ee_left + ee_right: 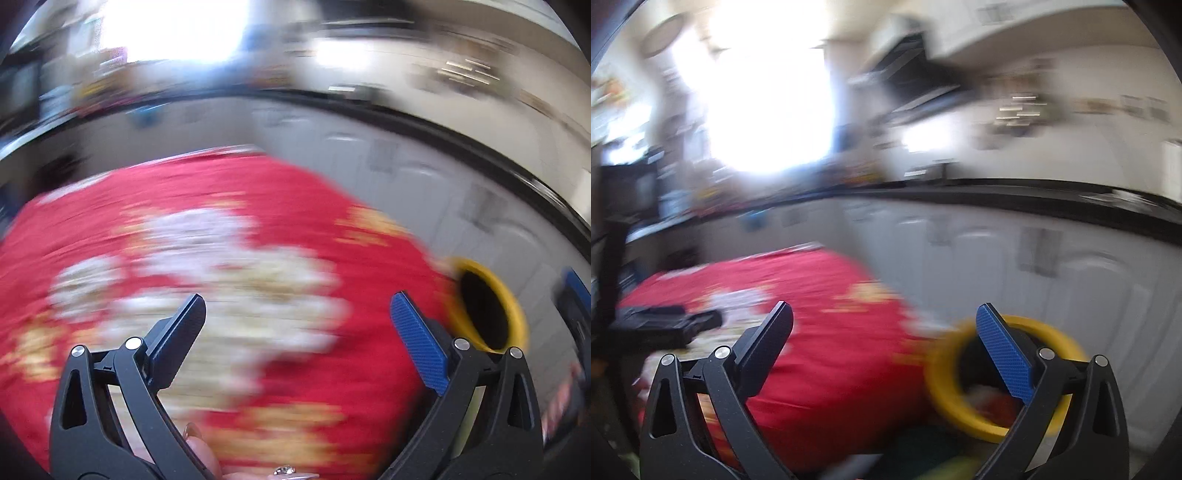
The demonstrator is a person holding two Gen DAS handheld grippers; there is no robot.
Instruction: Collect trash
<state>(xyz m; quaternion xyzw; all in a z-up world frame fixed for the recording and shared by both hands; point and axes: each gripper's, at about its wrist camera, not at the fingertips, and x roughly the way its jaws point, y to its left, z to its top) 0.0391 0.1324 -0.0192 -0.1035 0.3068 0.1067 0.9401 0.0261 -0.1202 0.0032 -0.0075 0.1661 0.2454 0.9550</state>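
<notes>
Both grippers' fingers spread wide and empty, left gripper (297, 325), right gripper (884, 334), blurred red tablecloth (295, 206), yellow-rimmed bin (1049, 328) beside it

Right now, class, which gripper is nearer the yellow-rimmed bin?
Right. The right gripper hangs at the yellow-rimmed bin, one finger overlapping its rim. The left gripper is over the red tablecloth, bin off to its right.

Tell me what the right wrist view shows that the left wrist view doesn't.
Only the right wrist view looks down into the yellow-rimmed bin, with blurred items inside, and shows the left claw lying dark at its left edge. Only the left wrist view shows a hand on the handle and the cloth's white pattern. Both show open, empty claws, the red tablecloth, the bin and the white cabinets, all motion-blurred.
</notes>
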